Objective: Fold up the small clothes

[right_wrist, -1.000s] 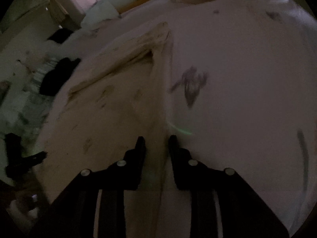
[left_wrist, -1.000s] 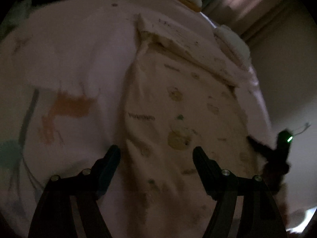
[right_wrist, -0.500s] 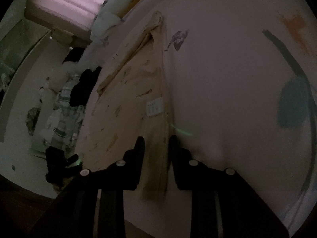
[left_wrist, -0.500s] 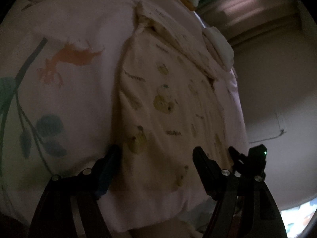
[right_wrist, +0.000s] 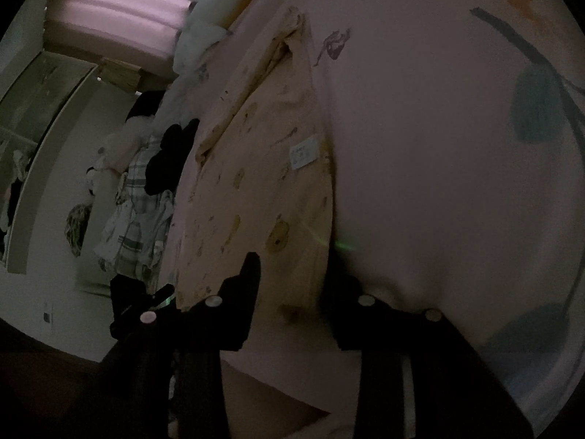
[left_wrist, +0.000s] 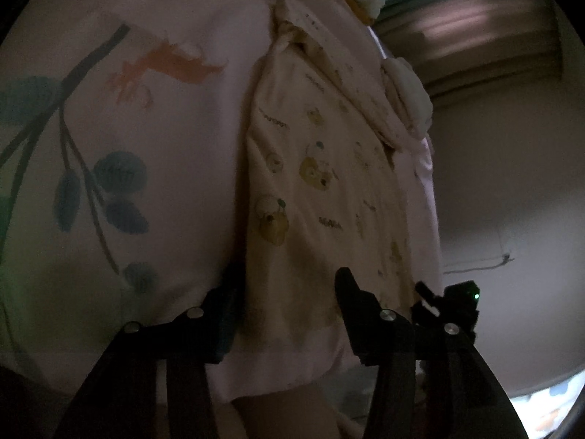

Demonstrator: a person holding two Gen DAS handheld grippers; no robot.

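Cream printed garment point(left_wrist: 321, 197), pink floral bedspread point(left_wrist: 120, 168)

Pink floral bedspread point(left_wrist: 153, 153), cream printed garment point(left_wrist: 321, 190) lying flat on it

Floral bedspread point(left_wrist: 120, 153), pillows point(right_wrist: 208, 25) (white), curtain point(left_wrist: 486, 33)

Cream bear-print garment point(left_wrist: 321, 197) on pink leaf-patterned bedspread point(left_wrist: 153, 153)
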